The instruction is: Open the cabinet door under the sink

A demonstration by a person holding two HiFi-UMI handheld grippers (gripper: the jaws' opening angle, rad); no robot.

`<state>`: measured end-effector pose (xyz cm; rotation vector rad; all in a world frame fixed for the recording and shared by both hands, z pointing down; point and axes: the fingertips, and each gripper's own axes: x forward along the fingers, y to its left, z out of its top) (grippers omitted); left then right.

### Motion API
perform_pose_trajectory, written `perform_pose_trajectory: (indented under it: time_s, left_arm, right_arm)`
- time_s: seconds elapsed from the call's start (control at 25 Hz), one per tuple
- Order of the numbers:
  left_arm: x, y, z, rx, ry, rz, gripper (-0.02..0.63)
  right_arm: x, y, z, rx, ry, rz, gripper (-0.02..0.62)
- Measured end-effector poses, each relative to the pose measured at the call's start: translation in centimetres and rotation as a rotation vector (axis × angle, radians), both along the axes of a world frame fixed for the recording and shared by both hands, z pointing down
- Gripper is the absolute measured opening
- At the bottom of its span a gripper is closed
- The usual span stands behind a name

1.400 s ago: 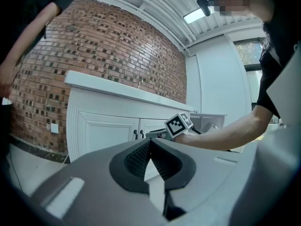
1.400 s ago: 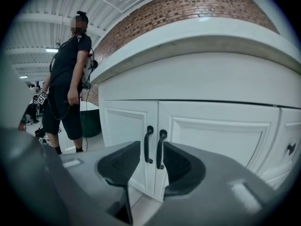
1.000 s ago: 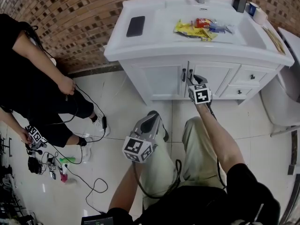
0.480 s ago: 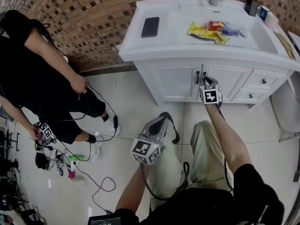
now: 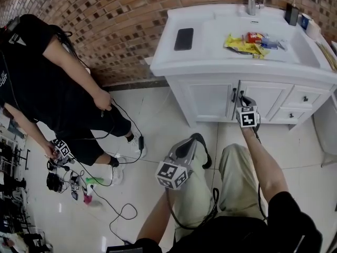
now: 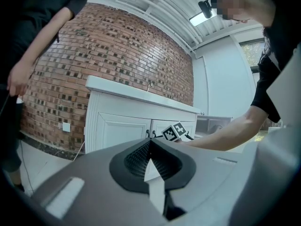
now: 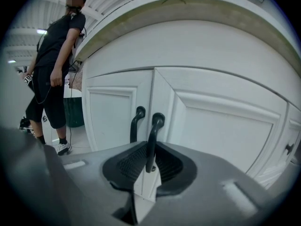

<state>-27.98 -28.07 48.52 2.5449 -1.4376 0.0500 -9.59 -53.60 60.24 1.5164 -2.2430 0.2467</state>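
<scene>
**Right gripper closing on the handle of the under-sink cabinet door**

The right gripper (image 5: pixel 243 96), at the upper right of the head view, is reaching to the front of the white vanity cabinet (image 5: pixel 184 96) under the white sink counter (image 5: pixel 221 59). In the right gripper view, its jaws have just been closing and are now clamping the black curved bar handle (image 7: pixel 152 138) of the right-hand white panelled cabinet door (image 7: pixel 221 126), with the bar standing upright between the two ribbed pads. A matching black handle (image 7: pixel 137 122) on the left-hand door (image 7: pixel 110 117) is sitting just beside it, outside the jaws. Both doors are lying flush with the cabinet front.

The left gripper (image 5: pixel 194 139) is hanging at the centre of the head view, well apart from the cabinet. In the left gripper view its jaws are resting together with nothing between them.

On the counter, a black rectangular phone (image 5: pixel 184 38) is lying at the left and a heap of yellow packets (image 5: pixel 239 45) in the basin. At the left of the head view a bystander in black clothing (image 5: pixel 47 83) is standing on the pale tiled floor (image 5: pixel 152 173) before the red brick wall (image 5: pixel 105 20).
</scene>
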Motion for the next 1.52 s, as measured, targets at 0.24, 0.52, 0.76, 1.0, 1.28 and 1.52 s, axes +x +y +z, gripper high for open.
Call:
perform_pose_trajectory:
  time_s: [0.24,0.52,0.76,1.0,1.28,1.52]
  left_arm:
    - [-0.6,-0.1,-0.1,0.008,-0.001,-0.008,0.017]
    - [-0.1,-0.4,-0.1,0.009,-0.006,-0.009,0.017]
    - [2.8,-1.1,-0.3,0.016,-0.014,0.031,0.017]
    - [7.8,-2.1,0.1,0.008,-0.057,0.098,0.017]
    - [12.9,-2.7,-0.1,0.014,-0.044,0.18,0.017]
    - [16.8,-3.2,0.7,-0.005,-0.083,0.228,0.017]
  right_arm:
    - [-0.1,1.2,-0.1,0.011,-0.003,-0.01,0.038]
    - [0.4,3.5,0.1,0.006,-0.01,-0.026,0.038]
    - [1.1,6.0,0.1,0.005,-0.006,-0.046,0.038]
    - [1.7,8.7,0.2,0.012,0.012,-0.105,0.041]
    - [2.8,11.8,0.5,0.029,0.033,-0.162,0.041]
    - [3.7,13.3,0.7,0.011,0.034,-0.203,0.04]
